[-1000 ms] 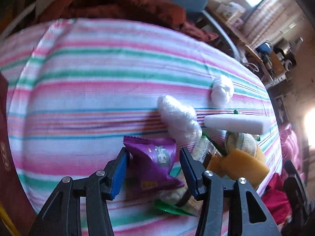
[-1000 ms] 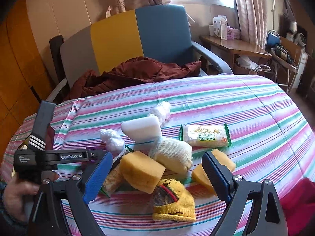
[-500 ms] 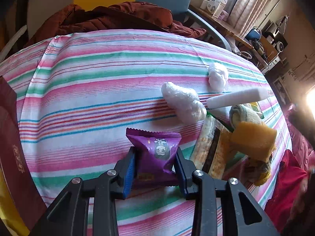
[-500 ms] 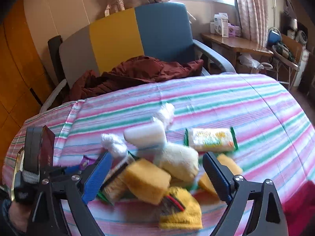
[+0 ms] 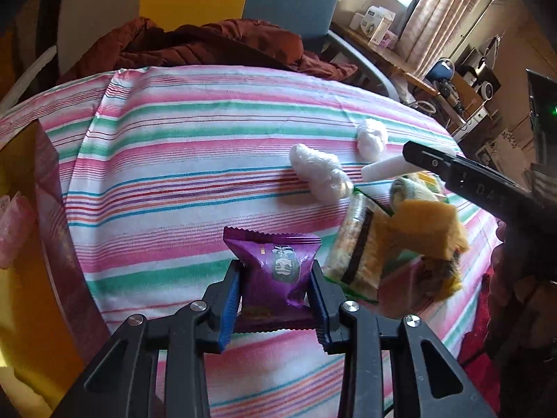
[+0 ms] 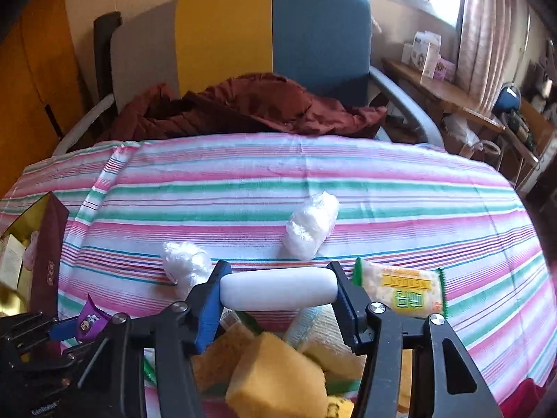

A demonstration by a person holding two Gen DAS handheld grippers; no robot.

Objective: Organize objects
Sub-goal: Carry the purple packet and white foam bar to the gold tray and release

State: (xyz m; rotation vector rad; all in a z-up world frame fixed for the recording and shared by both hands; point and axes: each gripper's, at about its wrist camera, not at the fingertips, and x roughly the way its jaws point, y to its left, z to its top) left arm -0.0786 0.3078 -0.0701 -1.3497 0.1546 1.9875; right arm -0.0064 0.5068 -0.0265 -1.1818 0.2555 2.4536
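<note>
Left gripper (image 5: 275, 291) clamped on purple snack packet (image 5: 275, 266), lifted off striped counter (image 5: 181, 160). Right gripper (image 6: 278, 294) jaws just closing, now pinching white bar (image 6: 278, 293) end to end. Yellow sponge (image 6: 278, 376) at 6 o'clock, green-edged packet (image 6: 400, 292) at 3, white wads (image 6: 311, 224) at 12.

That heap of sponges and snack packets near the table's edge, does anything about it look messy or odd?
Yes. The yellow sponges, a knitted roll and snack packets lie jumbled on one another at the striped tablecloth's near edge, some tilted. Nothing looks spilled or torn.
</note>
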